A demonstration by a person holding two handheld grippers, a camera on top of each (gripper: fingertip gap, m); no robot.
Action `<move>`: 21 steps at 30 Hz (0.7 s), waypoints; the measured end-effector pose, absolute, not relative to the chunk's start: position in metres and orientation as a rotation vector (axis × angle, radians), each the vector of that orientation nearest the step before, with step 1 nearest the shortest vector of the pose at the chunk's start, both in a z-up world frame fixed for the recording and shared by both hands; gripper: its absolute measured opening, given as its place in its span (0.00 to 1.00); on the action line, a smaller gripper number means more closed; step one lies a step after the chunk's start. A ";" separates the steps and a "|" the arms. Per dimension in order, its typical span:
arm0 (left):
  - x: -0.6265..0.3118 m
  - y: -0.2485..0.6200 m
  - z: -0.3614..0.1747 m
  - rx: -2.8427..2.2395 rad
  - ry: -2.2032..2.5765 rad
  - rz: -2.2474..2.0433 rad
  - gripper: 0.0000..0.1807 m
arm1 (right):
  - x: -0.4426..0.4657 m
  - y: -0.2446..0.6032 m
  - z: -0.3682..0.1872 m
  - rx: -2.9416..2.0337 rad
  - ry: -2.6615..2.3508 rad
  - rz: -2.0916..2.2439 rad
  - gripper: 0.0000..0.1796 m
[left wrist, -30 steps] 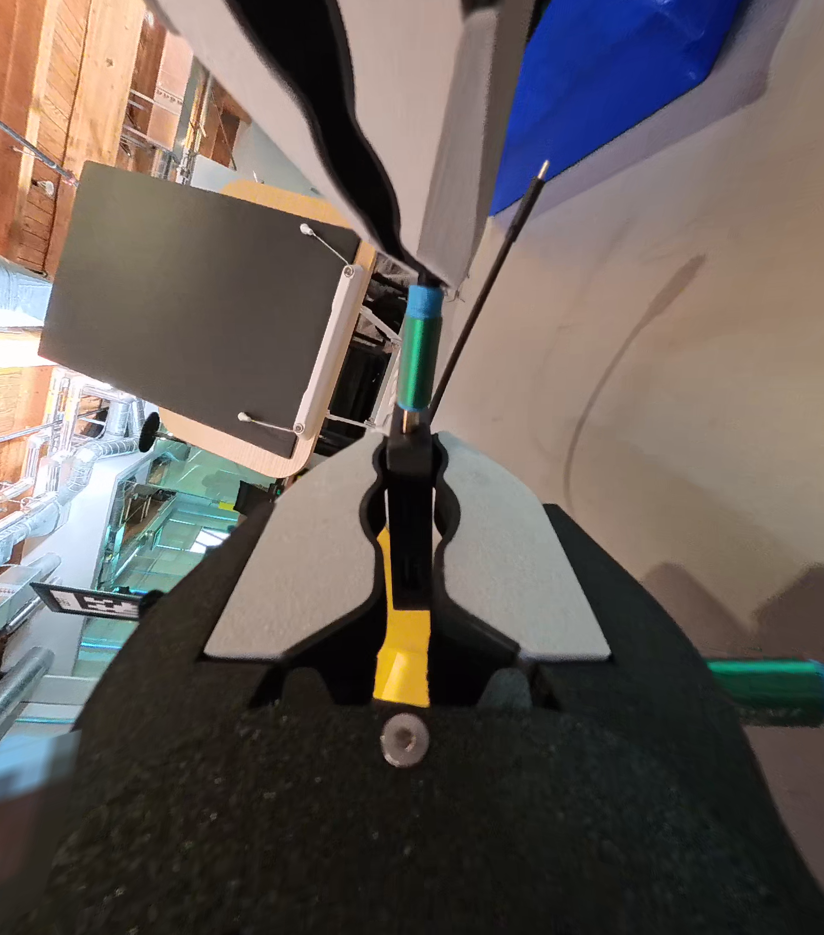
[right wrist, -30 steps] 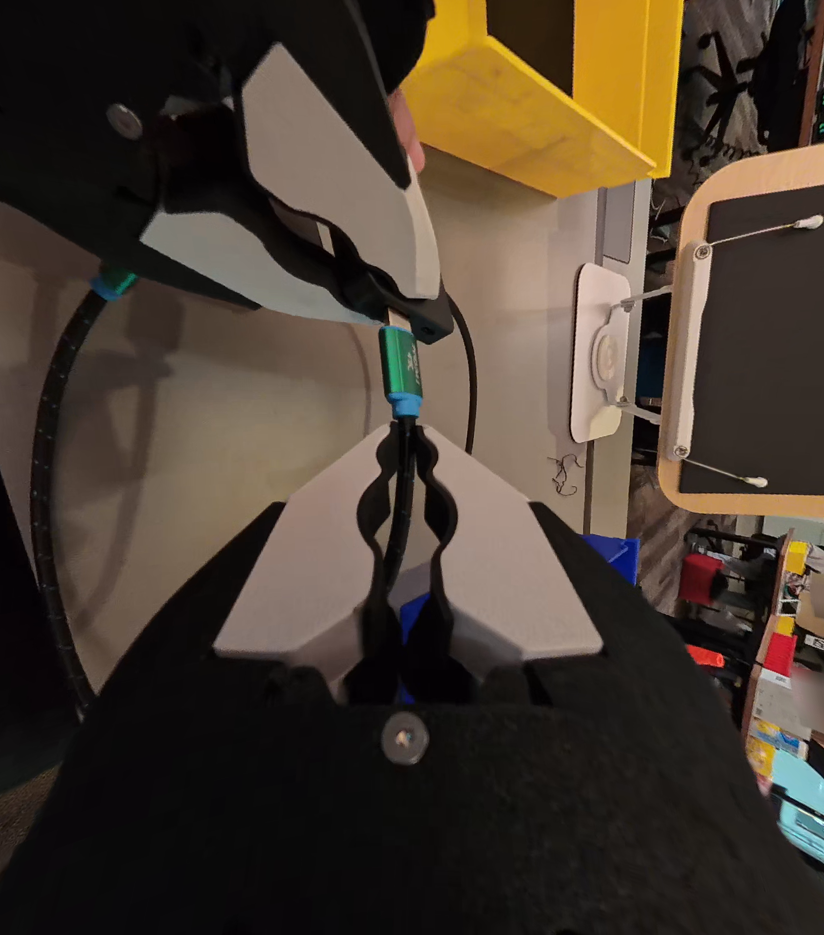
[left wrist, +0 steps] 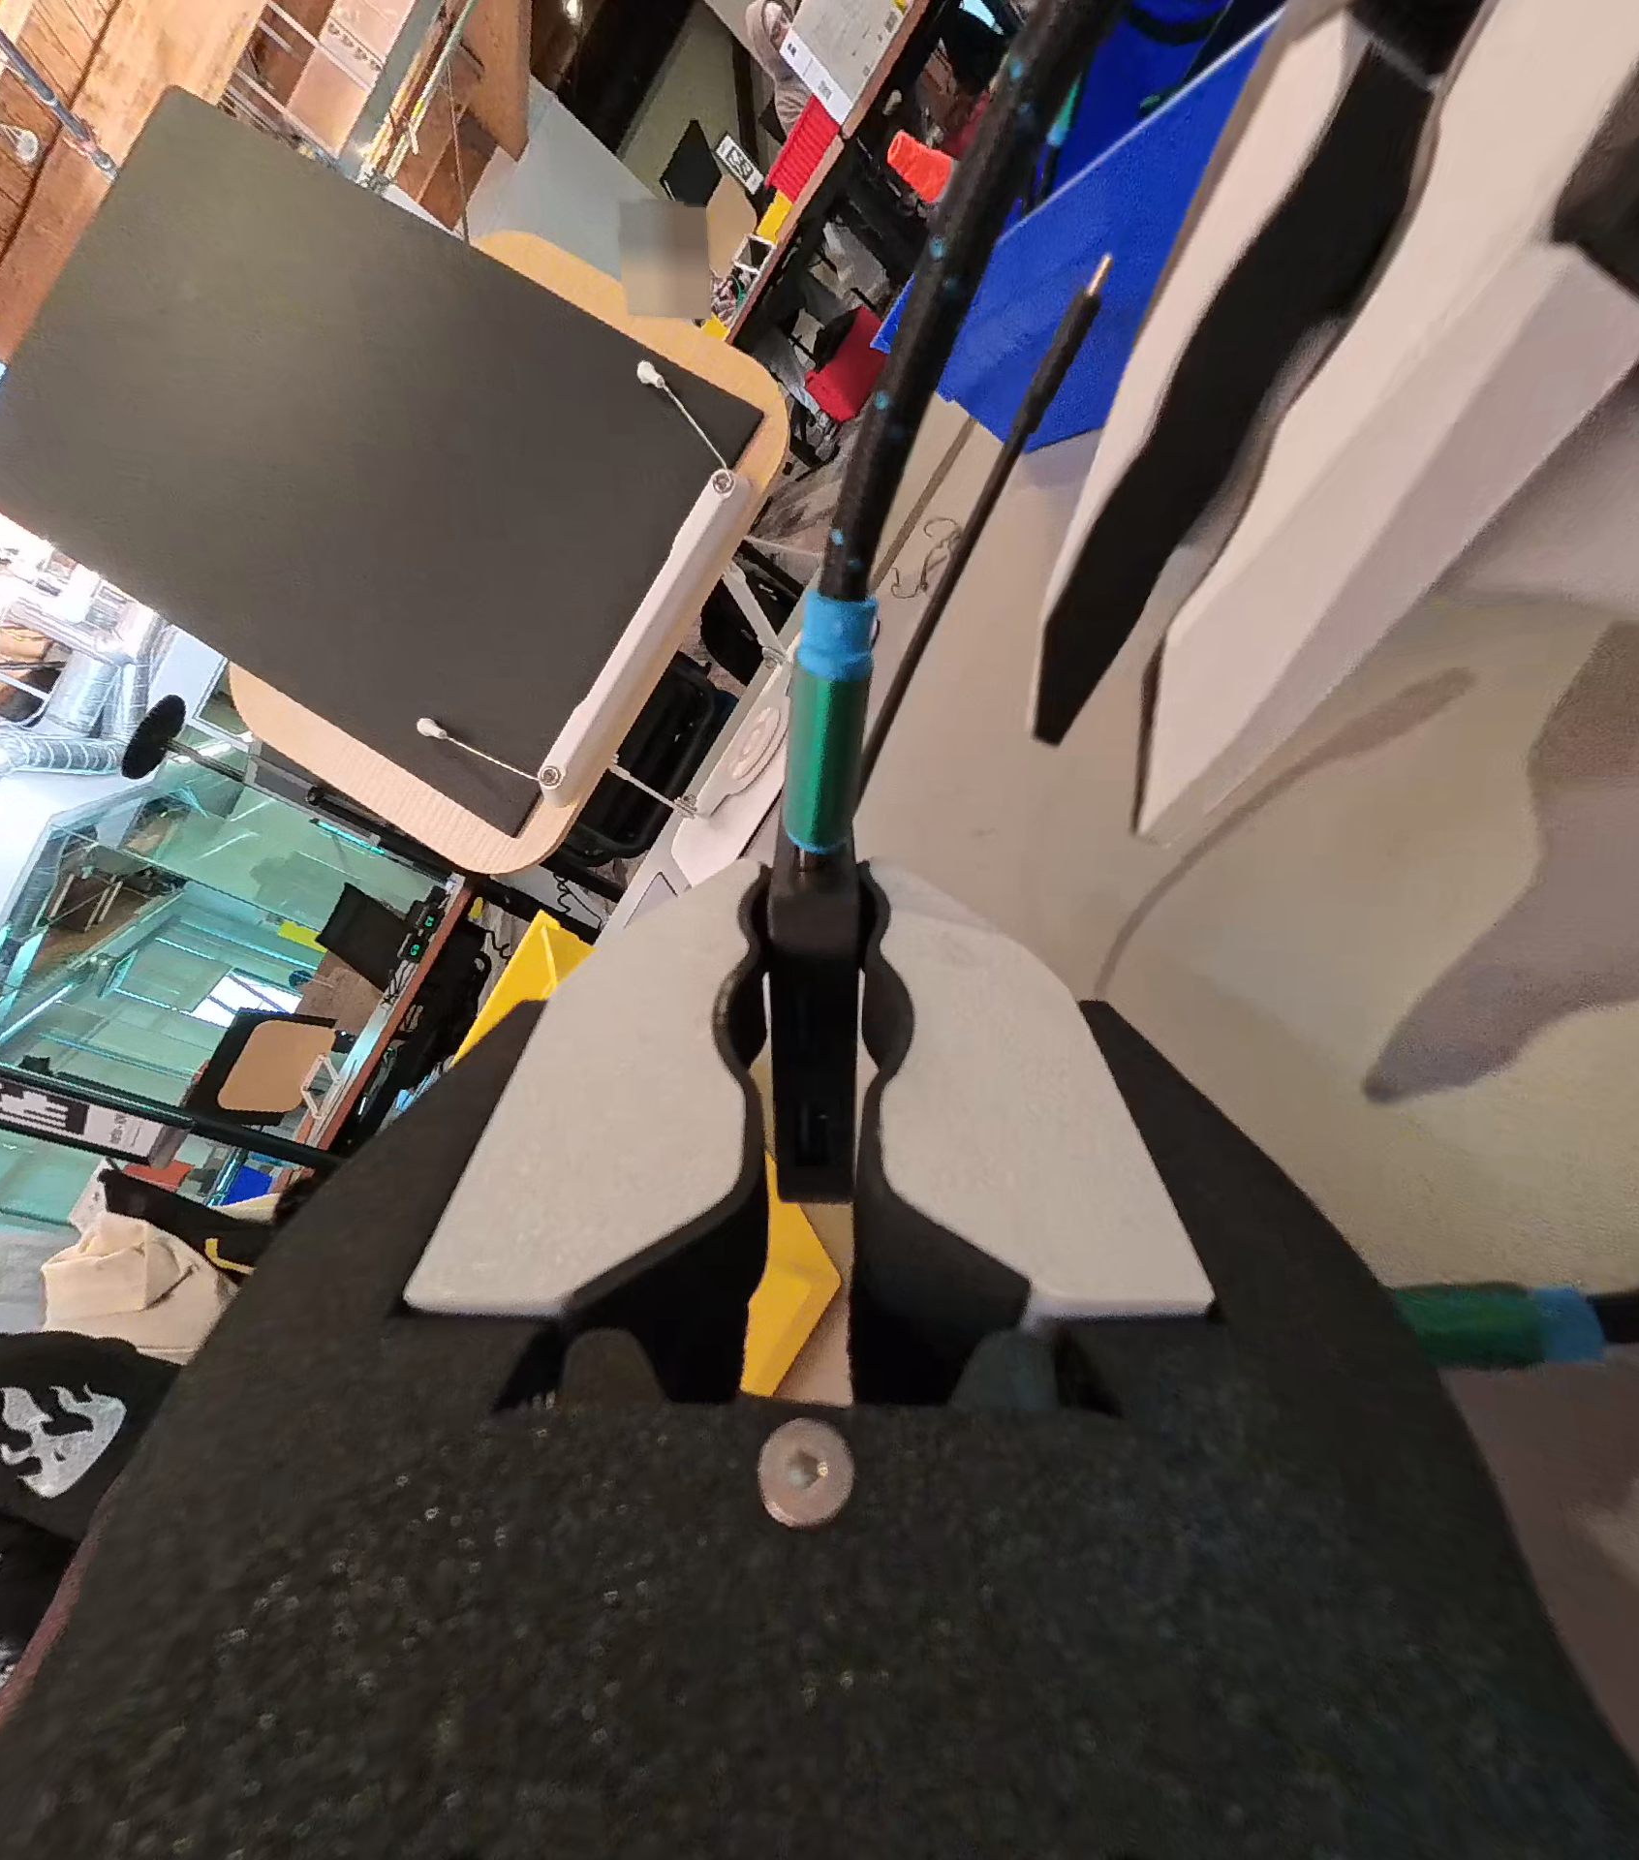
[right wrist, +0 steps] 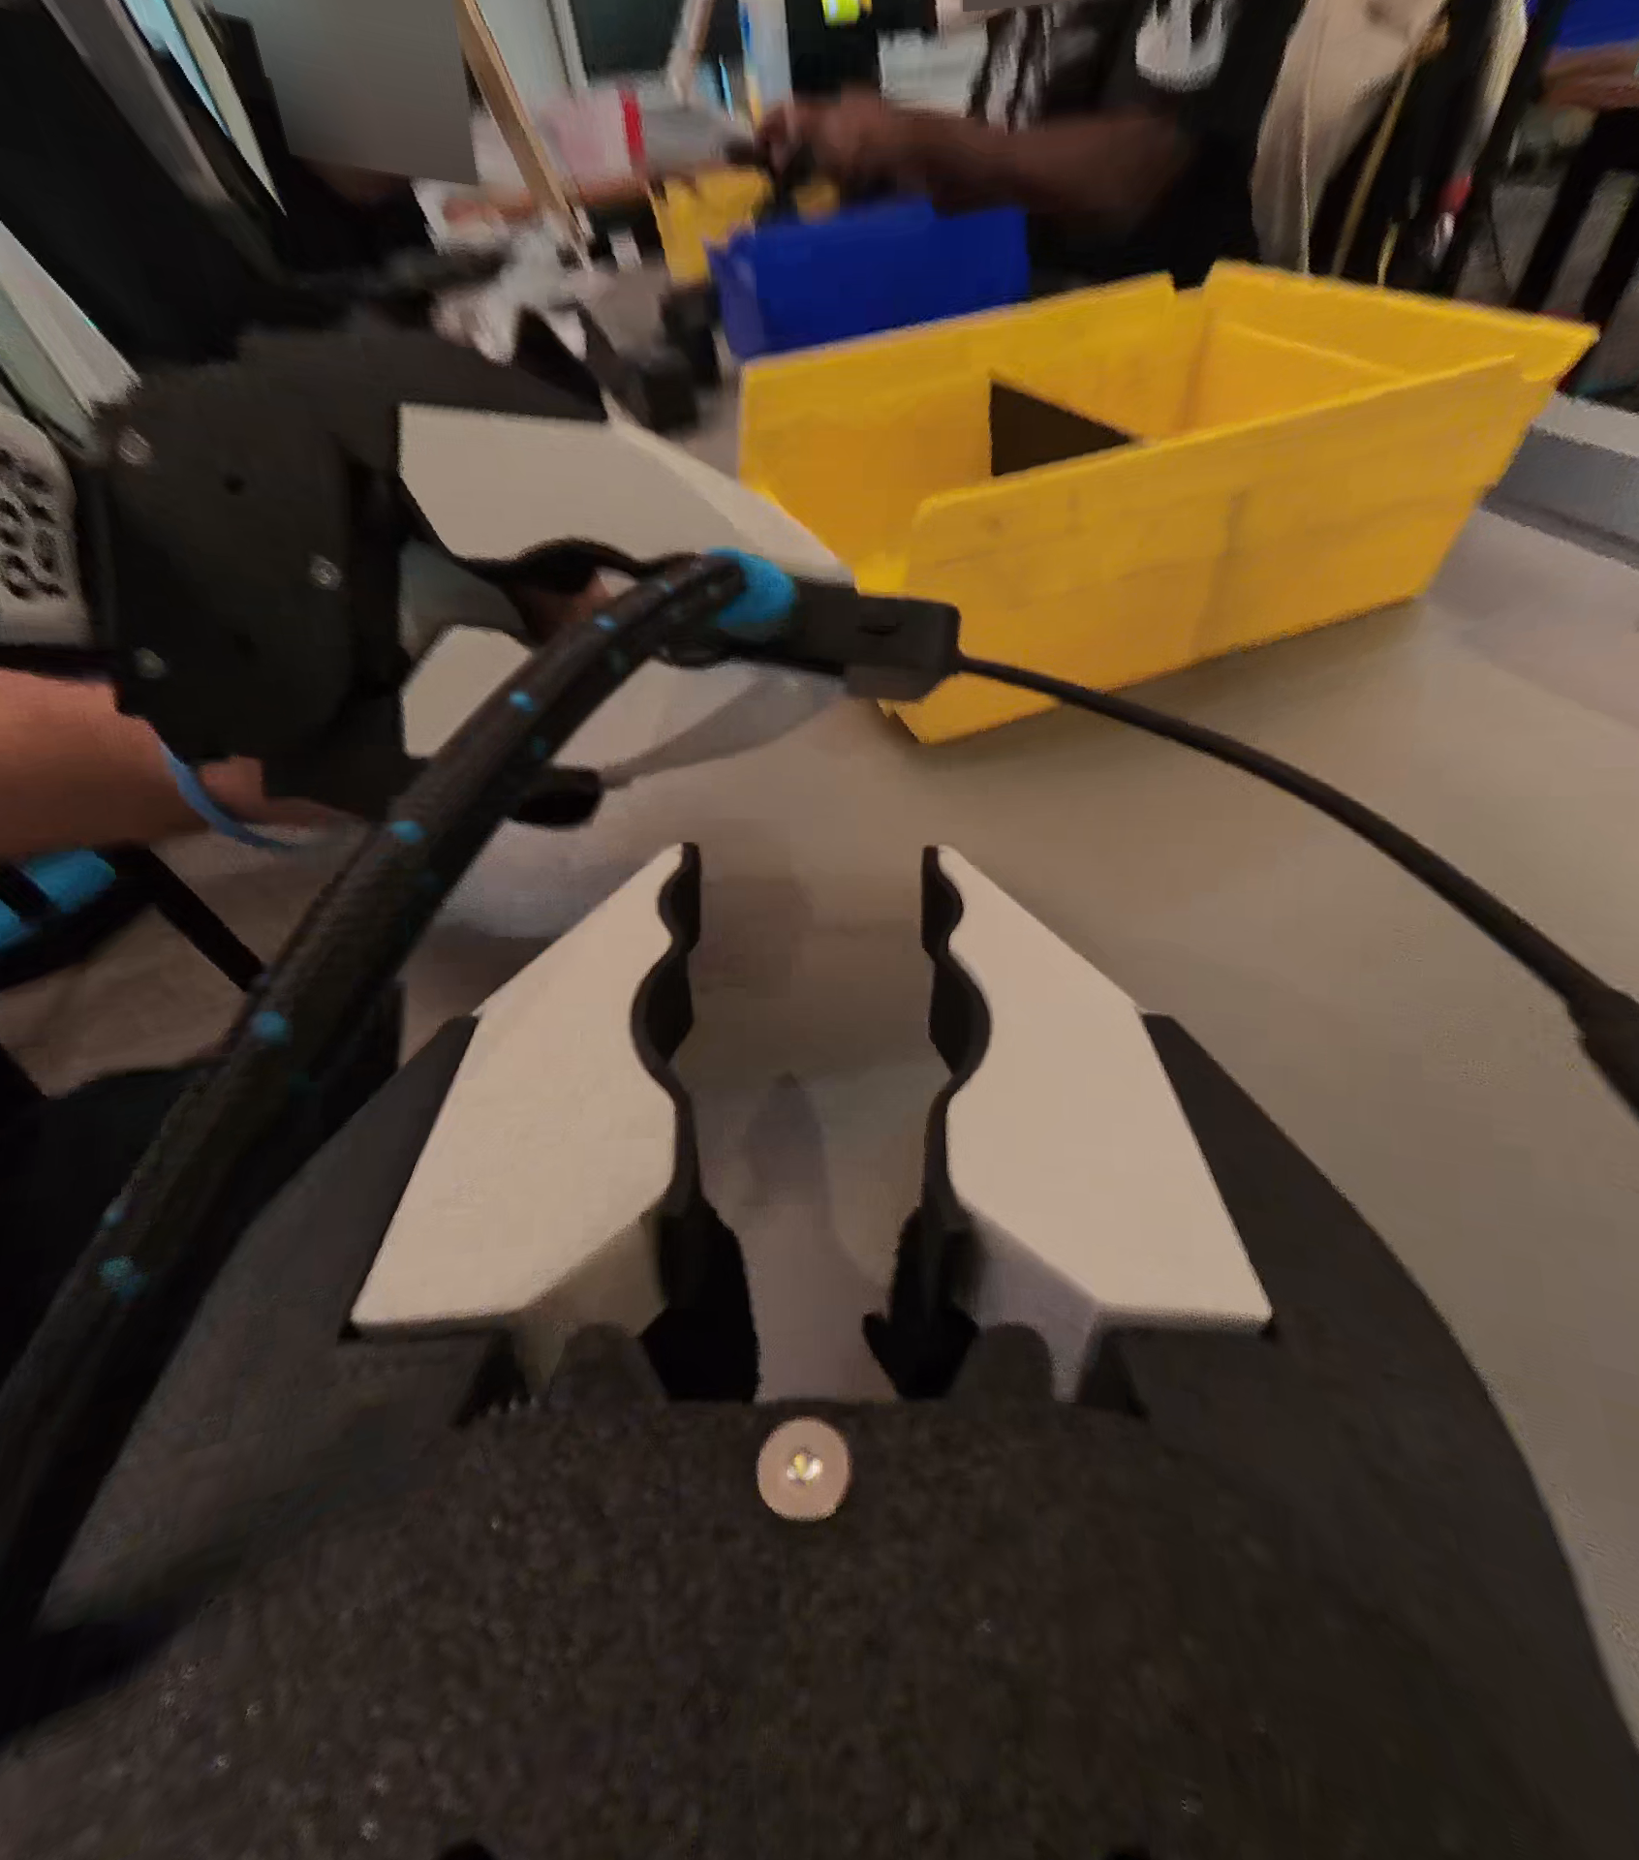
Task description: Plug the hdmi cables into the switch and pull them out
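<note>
One plug (left wrist: 821,735) sits in the switch (left wrist: 810,1047) clamped by the left gripper (left wrist: 810,966), axis pointing far; the right gripper (right wrist: 810,966), jaws wide and empty, seems nearest.

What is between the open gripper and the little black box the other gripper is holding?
Nothing solid. The right gripper is open, with only bare table ahead before the switch in the left gripper. The braided cable passes to the left side.

my left tool (left wrist: 810,911) has grey fingers and pinches a black switch (left wrist: 810,1047); its plug (left wrist: 821,765) is green with blue ends, the braided cable (right wrist: 332,926) black with blue flecks, the bin (right wrist: 1148,533) yellow.
</note>
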State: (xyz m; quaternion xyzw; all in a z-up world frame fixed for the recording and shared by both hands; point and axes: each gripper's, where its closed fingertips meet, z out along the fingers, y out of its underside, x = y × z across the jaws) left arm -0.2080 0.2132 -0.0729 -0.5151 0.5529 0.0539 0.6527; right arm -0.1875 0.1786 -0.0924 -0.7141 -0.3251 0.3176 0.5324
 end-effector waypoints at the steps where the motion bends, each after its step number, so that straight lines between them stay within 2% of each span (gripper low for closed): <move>1: -0.208 0.213 -0.073 -1.172 1.255 0.117 0.08 | -0.192 0.179 -0.086 -1.648 -0.742 0.803 0.25; 5: -0.206 0.210 -0.074 -1.176 1.254 0.094 0.08 | -0.205 0.175 -0.053 -1.434 -0.676 0.787 0.25; 8: -0.204 0.208 -0.074 -1.178 1.254 0.083 0.08 | -0.207 0.176 -0.038 -1.373 -0.612 0.742 0.21; 10: -0.203 0.207 -0.074 -1.177 1.257 0.079 0.08 | -0.205 0.178 -0.037 -1.385 -0.591 0.724 0.17; 21: -0.202 0.206 -0.076 -1.190 1.254 0.079 0.08 | -0.199 0.177 -0.045 -1.438 -0.595 0.722 0.11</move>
